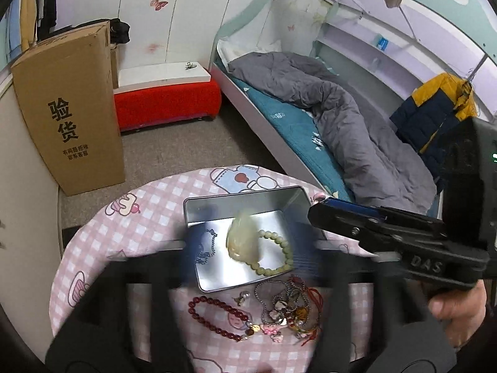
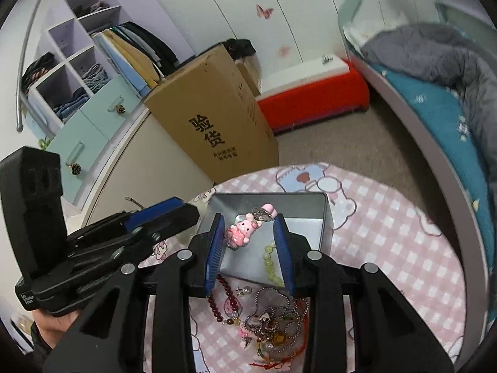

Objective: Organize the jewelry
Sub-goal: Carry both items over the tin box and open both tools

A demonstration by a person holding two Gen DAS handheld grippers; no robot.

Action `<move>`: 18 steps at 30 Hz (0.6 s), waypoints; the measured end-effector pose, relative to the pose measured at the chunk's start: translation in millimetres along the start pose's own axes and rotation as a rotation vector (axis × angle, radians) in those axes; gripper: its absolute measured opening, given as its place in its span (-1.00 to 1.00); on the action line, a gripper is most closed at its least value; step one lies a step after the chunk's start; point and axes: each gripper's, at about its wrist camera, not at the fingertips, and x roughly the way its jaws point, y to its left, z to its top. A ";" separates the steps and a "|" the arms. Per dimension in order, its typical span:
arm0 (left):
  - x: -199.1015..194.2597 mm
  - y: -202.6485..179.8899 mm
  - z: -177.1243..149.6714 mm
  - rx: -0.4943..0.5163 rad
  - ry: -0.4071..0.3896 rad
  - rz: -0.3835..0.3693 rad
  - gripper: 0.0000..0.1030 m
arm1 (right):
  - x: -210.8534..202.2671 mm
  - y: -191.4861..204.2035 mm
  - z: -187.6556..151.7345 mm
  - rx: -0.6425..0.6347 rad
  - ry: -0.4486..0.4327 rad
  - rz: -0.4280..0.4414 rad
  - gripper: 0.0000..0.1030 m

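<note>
Cardboard box (image 1: 66, 108) with black printed characters, upright on the carpet (image 1: 192, 146) beside a cream panel. Red stool (image 1: 167, 105) against the white wardrobe (image 1: 149, 15) with butterfly stickers. Bed (image 1: 295, 118) with teal sheet and rumpled grey duvet (image 1: 351, 115). Navy-and-yellow jacket (image 1: 435, 115) hanging. Open shelves (image 2: 65, 71) holding folded clothes; mint drawers below.

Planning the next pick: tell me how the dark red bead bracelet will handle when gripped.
Probably floppy: the dark red bead bracelet is a loose loop of strung beads, so it should drape. Its round, glossy beads may slip under a pinch. Its gold charm lies by the tangled chains, so lifting might snag them.
</note>
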 end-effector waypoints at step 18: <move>-57.2 16.5 -22.2 -0.007 -0.127 0.286 0.83 | -36.3 -5.3 -5.2 0.058 -0.102 -0.114 0.87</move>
